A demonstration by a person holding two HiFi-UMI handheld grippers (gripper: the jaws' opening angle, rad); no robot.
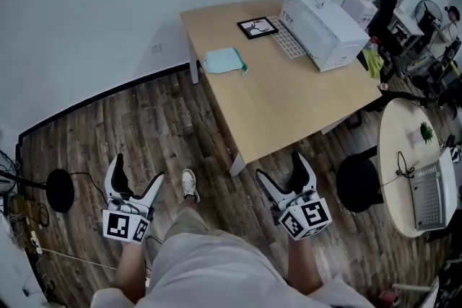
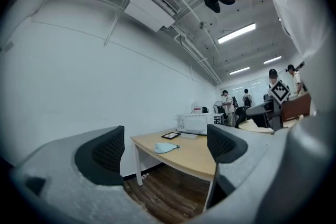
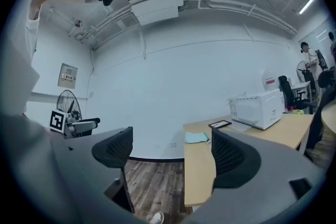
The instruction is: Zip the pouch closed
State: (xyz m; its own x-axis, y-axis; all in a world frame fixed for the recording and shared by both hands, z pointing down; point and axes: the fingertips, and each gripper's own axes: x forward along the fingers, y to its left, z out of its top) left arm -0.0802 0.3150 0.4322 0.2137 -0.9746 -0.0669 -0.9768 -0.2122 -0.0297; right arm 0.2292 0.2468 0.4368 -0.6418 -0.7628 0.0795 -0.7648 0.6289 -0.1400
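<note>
Left gripper [image 1: 139, 169] and right gripper [image 1: 279, 164] are hovering over the wood floor [image 1: 94, 126] just ahead of the person's legs [image 1: 195, 256], both with jaws standing wide apart and gripping nothing. Well beyond them, the light teal pouch [image 1: 222, 60] is lying on the worktop [image 1: 289, 97] near its far left corner, apart from a white microwave [image 1: 325, 29].
</note>
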